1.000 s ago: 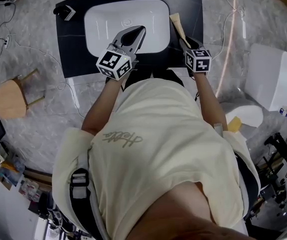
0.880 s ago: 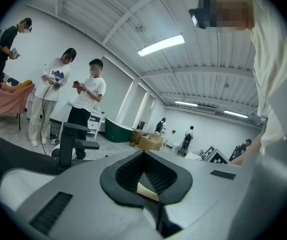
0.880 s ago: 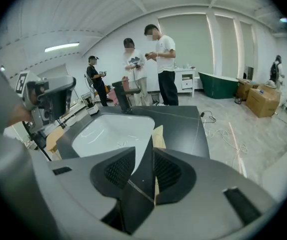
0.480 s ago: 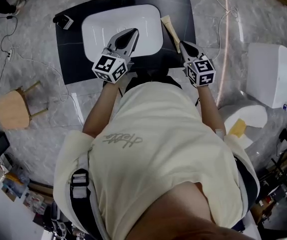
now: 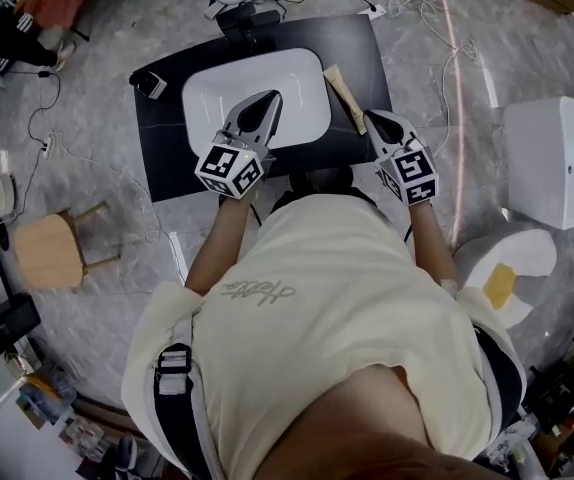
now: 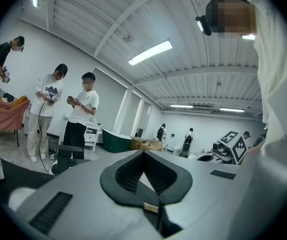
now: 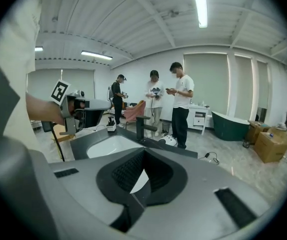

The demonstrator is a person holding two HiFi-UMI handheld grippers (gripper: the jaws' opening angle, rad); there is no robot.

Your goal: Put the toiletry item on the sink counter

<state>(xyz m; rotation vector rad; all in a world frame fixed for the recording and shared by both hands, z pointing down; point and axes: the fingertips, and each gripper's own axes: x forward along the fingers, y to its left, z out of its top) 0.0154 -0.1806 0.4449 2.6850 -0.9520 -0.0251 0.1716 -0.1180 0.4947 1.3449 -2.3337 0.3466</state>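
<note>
Grey plastic with black ribbed pads: the right gripper (image 5: pixel 371 117) has its jaws brought together with nothing between them, as its own view (image 7: pixel 143 153) shows; it hangs over the front right part of the black counter (image 5: pixel 162 158); a hand holds it behind the marker cube.

Just beside those tips, to their left and not between them, lies the beige toiletry tube (image 5: pixel 339 92); it rests flat on the counter along the right side of the white basin (image 5: pixel 207 98), slanting away from the person.

The left gripper (image 5: pixel 269 99) is held over the front of the basin; in its own view (image 6: pixel 143 153) the jaws also meet at the tips and hold nothing.

At the back of the counter stands a dark faucet (image 5: pixel 243 23), seen in the right gripper view as a squared black spout (image 7: pixel 142 128); a small dark object (image 5: pixel 151 85) sits on the counter's left end, well apart from the tube.

Around the counter the floor is pale marble; a wooden stool (image 5: pixel 52 251) stands to the left, a white fixture (image 5: pixel 557 163) to the right, cables trail near the back; several people (image 7: pixel 179 104) stand behind the counter.
</note>
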